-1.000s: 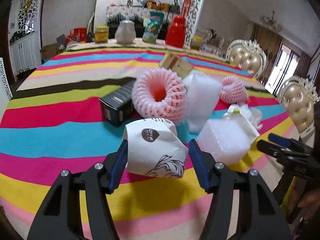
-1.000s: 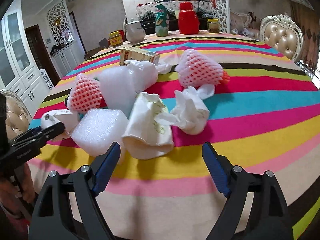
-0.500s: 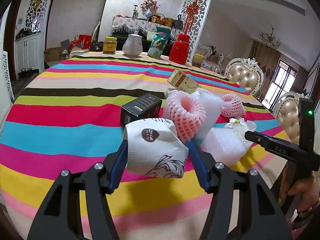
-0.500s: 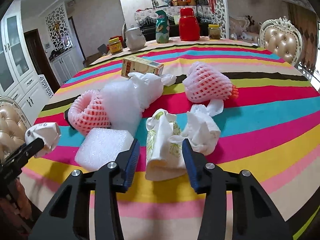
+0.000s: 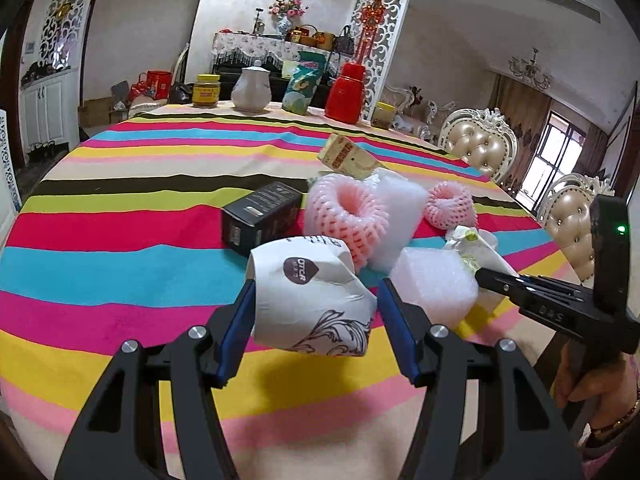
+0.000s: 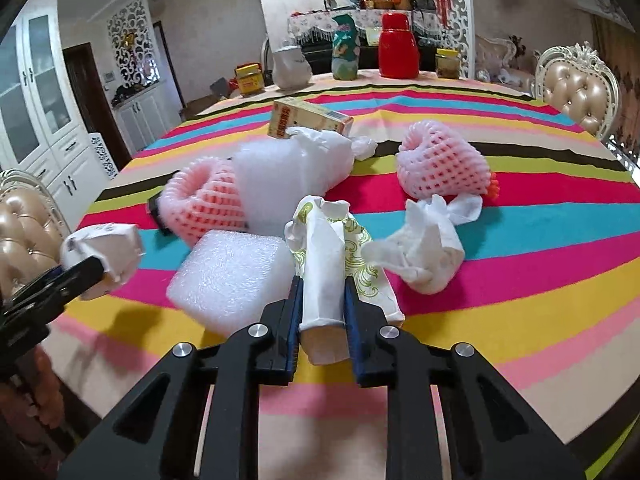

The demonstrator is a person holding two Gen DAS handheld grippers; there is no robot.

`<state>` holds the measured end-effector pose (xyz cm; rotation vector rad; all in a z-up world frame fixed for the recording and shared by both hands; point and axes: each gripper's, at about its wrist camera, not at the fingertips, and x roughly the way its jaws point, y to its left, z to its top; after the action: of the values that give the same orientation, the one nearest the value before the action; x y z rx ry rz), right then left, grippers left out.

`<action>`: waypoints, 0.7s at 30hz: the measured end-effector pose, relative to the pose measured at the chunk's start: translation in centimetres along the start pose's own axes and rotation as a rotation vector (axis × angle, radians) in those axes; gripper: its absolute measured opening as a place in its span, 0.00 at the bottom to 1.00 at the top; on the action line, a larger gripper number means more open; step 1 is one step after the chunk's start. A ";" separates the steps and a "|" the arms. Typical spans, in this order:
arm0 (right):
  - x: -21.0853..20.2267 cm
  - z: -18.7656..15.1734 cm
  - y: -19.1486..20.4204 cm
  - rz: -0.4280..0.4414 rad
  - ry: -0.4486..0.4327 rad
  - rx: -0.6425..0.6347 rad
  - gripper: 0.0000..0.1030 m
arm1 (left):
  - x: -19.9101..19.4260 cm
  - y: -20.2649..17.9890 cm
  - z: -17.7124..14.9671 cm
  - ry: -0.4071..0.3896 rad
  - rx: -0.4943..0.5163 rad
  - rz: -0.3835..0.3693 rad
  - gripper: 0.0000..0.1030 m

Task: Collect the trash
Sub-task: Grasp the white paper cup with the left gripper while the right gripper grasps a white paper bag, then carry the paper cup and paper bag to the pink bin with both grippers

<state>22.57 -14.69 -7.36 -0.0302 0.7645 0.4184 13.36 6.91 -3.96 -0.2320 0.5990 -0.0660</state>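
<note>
Two hand-held grippers worked over a round table (image 5: 120,240) draped in a striped cloth. The left gripper (image 5: 314,312) clamped a crumpled white paper cup (image 5: 308,292) printed with a brown badge, carried clear of the cloth on the near side of the white foam block (image 6: 228,276). The right gripper (image 6: 322,316) had its blue pads pressed against a flattened white paper cup with green scrollwork (image 6: 324,264), which sat immediately right of the foam block, its lower end between the pads. The remaining trash clustered about that block: a pink foam fruit net (image 6: 204,204) just behind it to the left, a sheet of white foam wrap (image 6: 288,176) behind it, a black carton (image 5: 260,216) mostly hidden beyond the pink net in the right wrist view, a yellow carton (image 6: 308,122) farther back, a second pink net (image 6: 444,166) well off to the right, and a crumpled white tissue (image 6: 424,252) to the right, beyond the green-patterned cup. A red flask (image 6: 398,46) and a white jug (image 6: 290,66) stood at the far edge of the table, well beyond the block. A hand (image 5: 588,380) gripped the right tool's handle.
</note>
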 end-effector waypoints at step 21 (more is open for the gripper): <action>-7.4 -4.5 -4.1 -0.024 -0.103 0.088 0.20 | -0.5 -8.7 -1.2 0.017 0.164 -0.101 0.58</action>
<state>16.29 -21.87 -6.11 0.0643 0.6801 0.3603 12.31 -1.67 -2.64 -0.1021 0.5954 -0.2136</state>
